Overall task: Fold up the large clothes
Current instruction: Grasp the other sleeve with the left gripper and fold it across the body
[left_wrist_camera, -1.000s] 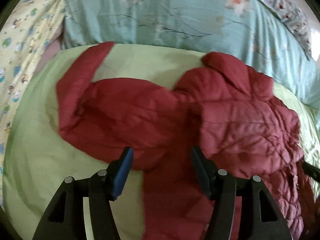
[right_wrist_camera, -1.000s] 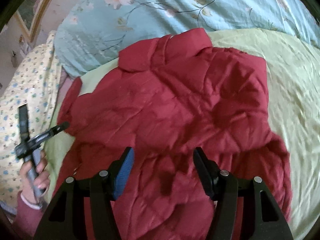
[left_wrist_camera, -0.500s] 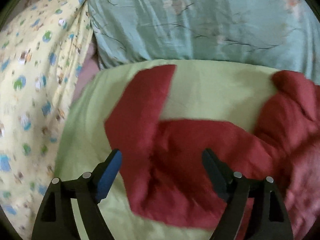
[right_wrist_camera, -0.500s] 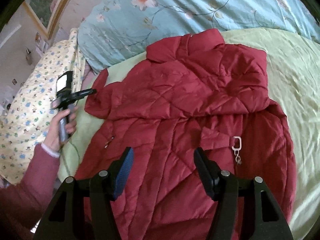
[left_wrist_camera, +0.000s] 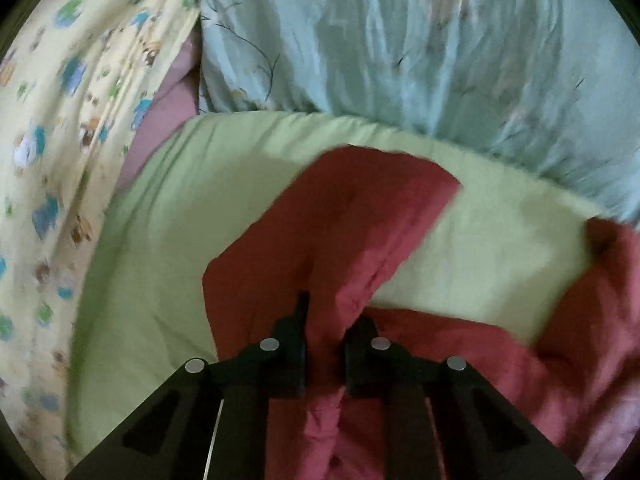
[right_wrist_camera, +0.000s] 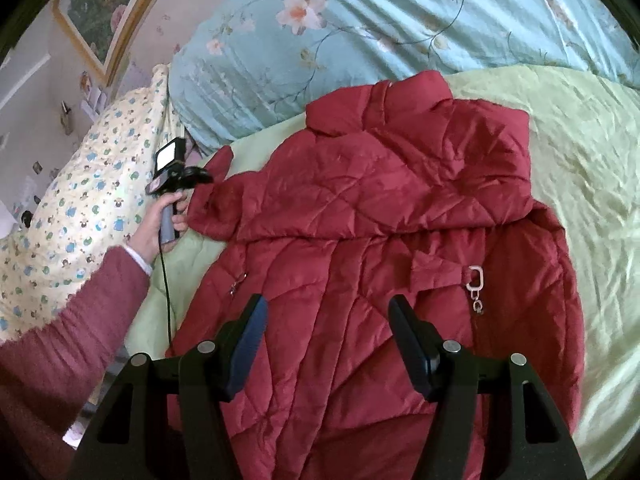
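On the green sheet (left_wrist_camera: 168, 240), left hand-held gripper (left_wrist_camera: 324, 320) pinches red jacket sleeve (left_wrist_camera: 360, 216); right (right_wrist_camera: 324, 340) hovers open.

The red quilted jacket (right_wrist_camera: 400, 200) is puffy cloth with a faint sheen and stitched seams; its zipper pull (right_wrist_camera: 475, 289) looks like pale shiny metal; the green bedsheet (right_wrist_camera: 580, 168) is smooth, creased cloth; the floral duvet (right_wrist_camera: 360, 40) is softly glossy fabric; both grippers' frames are matt black plastic.
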Available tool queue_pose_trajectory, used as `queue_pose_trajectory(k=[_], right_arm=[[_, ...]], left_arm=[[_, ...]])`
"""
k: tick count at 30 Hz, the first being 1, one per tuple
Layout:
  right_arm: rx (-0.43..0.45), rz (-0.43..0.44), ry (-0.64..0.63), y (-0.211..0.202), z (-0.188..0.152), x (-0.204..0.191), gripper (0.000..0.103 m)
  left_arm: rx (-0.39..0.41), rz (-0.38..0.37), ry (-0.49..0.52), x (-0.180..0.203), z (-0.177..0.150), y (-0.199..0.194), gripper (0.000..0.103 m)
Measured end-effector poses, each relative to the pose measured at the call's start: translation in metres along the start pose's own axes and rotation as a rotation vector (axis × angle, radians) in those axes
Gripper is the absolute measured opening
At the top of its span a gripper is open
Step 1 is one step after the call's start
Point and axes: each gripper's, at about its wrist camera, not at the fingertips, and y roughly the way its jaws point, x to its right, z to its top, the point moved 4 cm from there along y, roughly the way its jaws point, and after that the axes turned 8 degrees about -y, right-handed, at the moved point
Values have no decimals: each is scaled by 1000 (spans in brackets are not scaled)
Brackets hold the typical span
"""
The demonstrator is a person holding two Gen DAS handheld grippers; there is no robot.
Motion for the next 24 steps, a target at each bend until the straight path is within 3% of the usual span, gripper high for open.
queue_pose_trajectory(k=[11,16,24], right_arm=[[18,20,17,1,1,2,65],[21,7,26,-4,-3,9,65],[29,4,97,-7,-9,31,65]], left_arm=[[106,-403,-29,45,-78,-103,10],[110,-502,6,76,-116,-128,10],[86,-615,96,125,-149,-146,10]])
